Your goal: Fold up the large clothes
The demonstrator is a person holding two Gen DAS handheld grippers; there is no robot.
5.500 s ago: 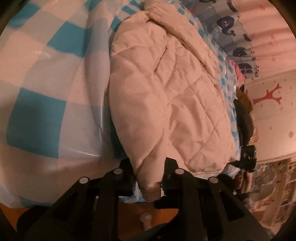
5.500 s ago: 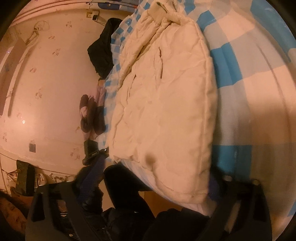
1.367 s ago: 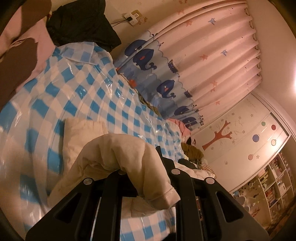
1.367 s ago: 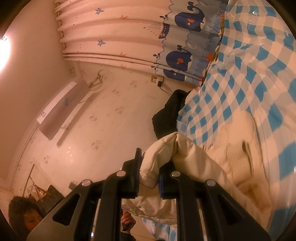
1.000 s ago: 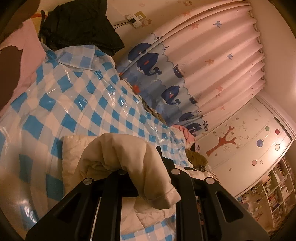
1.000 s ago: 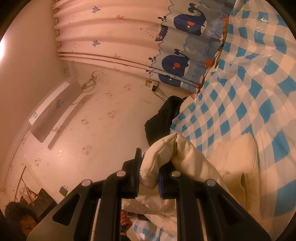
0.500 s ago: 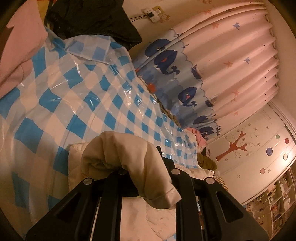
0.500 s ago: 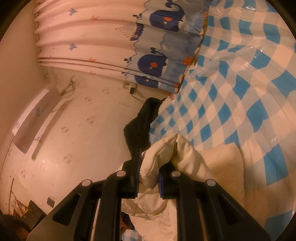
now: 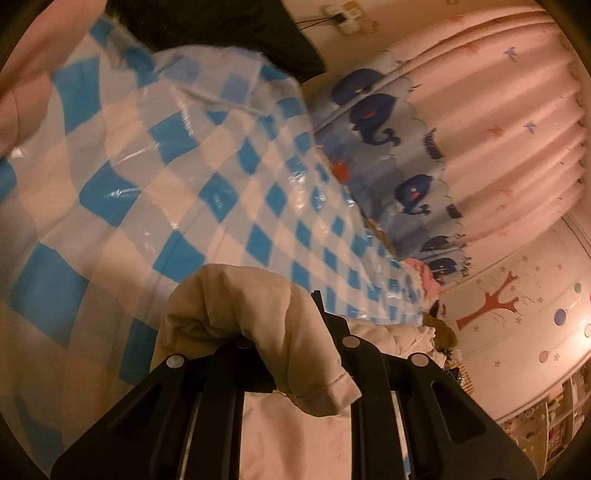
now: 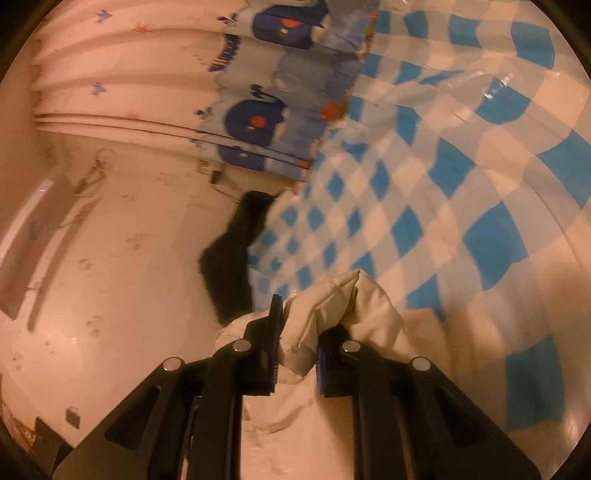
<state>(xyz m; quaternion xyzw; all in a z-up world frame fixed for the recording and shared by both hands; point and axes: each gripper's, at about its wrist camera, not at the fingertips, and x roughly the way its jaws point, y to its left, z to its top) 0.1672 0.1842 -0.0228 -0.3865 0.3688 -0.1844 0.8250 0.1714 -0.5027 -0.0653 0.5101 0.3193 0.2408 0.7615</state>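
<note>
A cream quilted jacket (image 9: 258, 321) lies on a bed with a blue-and-white checked plastic cover (image 9: 192, 177). My left gripper (image 9: 284, 354) is shut on a bunched fold of the jacket with a ribbed cuff hanging to its right. My right gripper (image 10: 297, 347) is shut on another bunched part of the jacket (image 10: 343, 306). Both held parts are lifted above the rest of the jacket, which shows below the fingers in each view. The checked cover (image 10: 443, 192) stretches ahead of both grippers.
A dark garment (image 9: 229, 26) lies at the bed's far corner, also seen against the wall in the right wrist view (image 10: 232, 258). A whale-print curtain (image 9: 461, 140) hangs behind the bed. Pink and brown clothes (image 9: 424, 280) sit at the far side.
Both grippers have carried the held jacket parts forward over the bed toward the curtain side. The jacket's lower part has dropped out of view beneath the fingers. Both grips are unchanged.
</note>
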